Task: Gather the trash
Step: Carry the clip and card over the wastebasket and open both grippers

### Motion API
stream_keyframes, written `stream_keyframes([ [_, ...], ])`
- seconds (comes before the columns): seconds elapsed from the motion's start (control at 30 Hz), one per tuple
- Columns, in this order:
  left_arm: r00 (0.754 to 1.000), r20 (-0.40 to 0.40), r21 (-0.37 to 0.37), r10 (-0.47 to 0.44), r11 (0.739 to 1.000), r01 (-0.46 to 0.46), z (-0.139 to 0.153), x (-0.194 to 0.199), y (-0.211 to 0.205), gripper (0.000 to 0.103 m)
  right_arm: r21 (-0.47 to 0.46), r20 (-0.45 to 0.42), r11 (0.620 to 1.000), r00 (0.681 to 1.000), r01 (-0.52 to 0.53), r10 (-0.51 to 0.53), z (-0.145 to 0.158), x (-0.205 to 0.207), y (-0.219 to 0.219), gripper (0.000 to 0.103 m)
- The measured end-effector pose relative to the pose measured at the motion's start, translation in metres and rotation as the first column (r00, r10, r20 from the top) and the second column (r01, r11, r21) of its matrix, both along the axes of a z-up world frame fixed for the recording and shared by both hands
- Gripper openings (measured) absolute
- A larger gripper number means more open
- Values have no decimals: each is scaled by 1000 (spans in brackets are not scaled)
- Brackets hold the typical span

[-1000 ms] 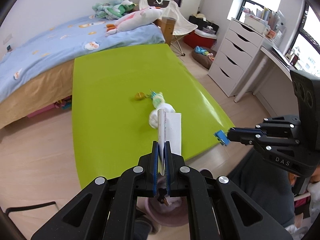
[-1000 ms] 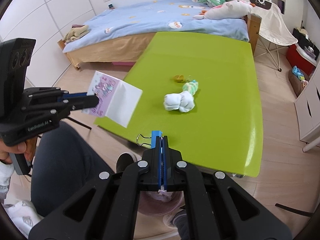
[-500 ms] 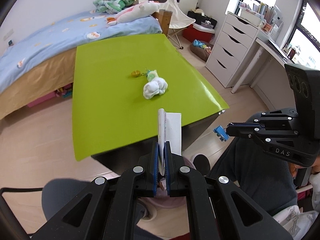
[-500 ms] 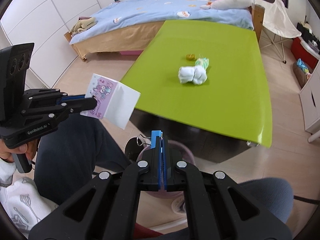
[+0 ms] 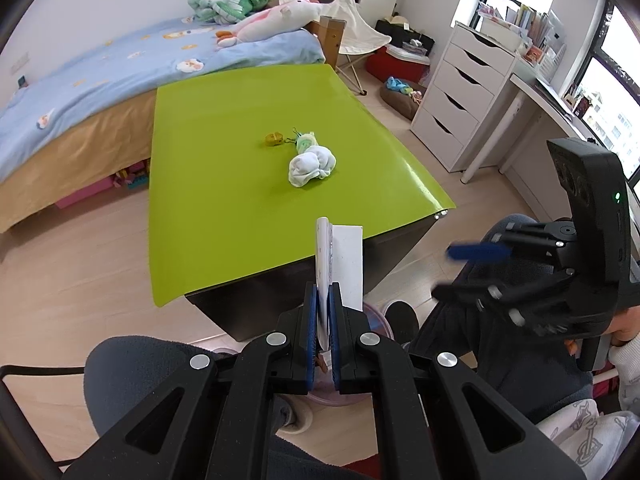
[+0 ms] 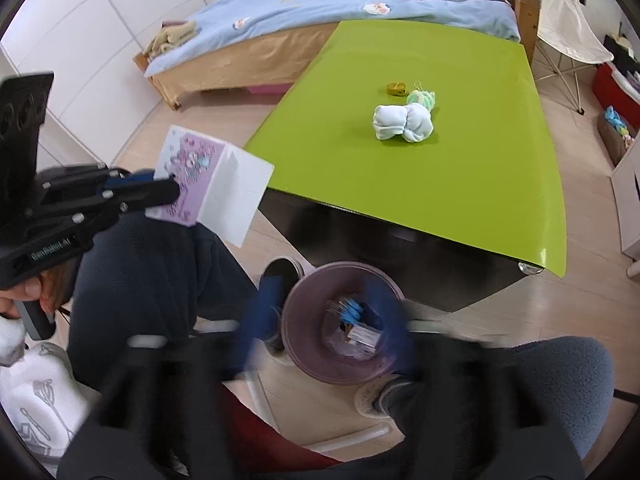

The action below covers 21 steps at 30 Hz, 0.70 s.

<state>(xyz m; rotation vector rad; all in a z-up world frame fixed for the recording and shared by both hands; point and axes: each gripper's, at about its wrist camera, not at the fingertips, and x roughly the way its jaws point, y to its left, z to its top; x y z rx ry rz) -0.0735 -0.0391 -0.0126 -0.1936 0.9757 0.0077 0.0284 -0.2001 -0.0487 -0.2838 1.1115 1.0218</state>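
A card (image 6: 212, 182) is being held clamped in the left claw (image 5: 324, 312), above & beside the bin (image 6: 344, 324). The right claw (image 6: 324, 320), spread & blurred over the bin w/ scraps inside, is holding nothing. Card drop pending; sock bundle (image 6: 402, 122) & small bits are lying on the table (image 6: 460, 200).

Ahead of you on the worktop (image 5: 224, 184) lie a rolled cloth bundle (image 6: 402, 122), a knitted piece (image 6: 422, 98) touching its far side, and a small tape measure (image 6: 397, 88) just beside that. Behind the worktop stands the bed (image 5: 100, 76); to the right, a drawer chest (image 5: 460, 96). The bin (image 6: 342, 322) sits on the floor below the worktop's near edge, between your knees, with scraps inside it. Your left tool (image 5: 323, 320) holds a folded card (image 6: 212, 182) upright above the bin's left side.
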Motion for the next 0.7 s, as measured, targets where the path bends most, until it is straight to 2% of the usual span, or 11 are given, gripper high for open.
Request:
stream_keyframes([
  [0.07, 1000, -5, 0, -10, 1000, 10, -1, -1, -2, 5, 9, 7, 1000, 1000, 29, -29, 3, 3, -3, 88],
  [0.1, 1000, -7, 3, -18, 1000, 18, -2, 0, -3, 5, 10, 11, 999, 999, 40, -40, 4, 4, -5, 90],
  [0.33, 997, -19, 11, -70, 997, 70, -6, -2, -15, 6, 15, 58, 994, 993, 106, -107, 15, 13, -19, 94],
  [0.7, 990, -47, 12, -136, 991, 136, -9, 4, -32, 6, 35, 64, 988, 986, 153, -155, 25, 19, -38, 95],
])
